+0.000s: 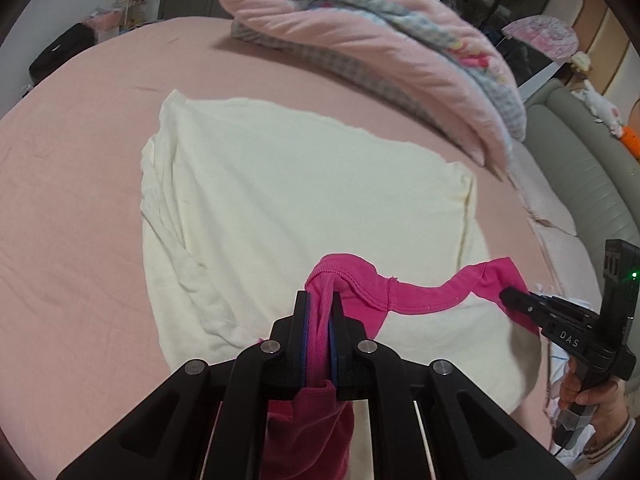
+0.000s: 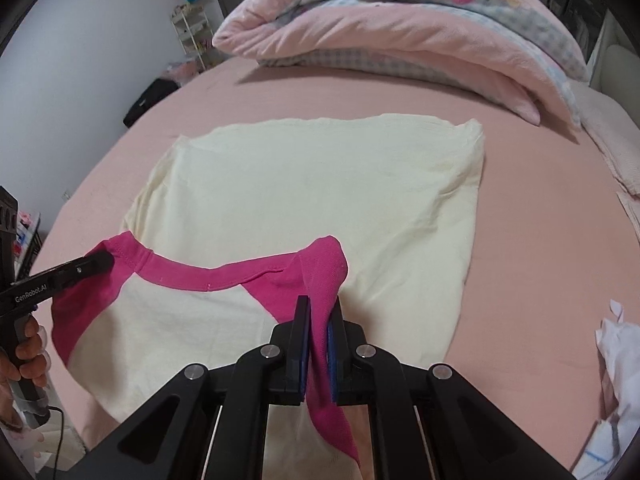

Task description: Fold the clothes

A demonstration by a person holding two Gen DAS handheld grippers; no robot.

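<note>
- Lying on pink bed [image 2: 520, 240]: cream shirt [image 2: 320, 184], pink collar and shoulders, body spread flat.
- Left gripper [image 1: 320, 300] clamped tight on pink left shoulder.
- Right gripper [image 2: 319, 308] pinching the other shoulder; collar sags between.

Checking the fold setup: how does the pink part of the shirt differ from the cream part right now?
The pink collar band and shoulders are lifted, pinched by the left gripper and the right gripper; the cream body lies flat on the bed sheet. The pink is narrow and bunched, the cream broad and smooth. Both are one garment.
</note>
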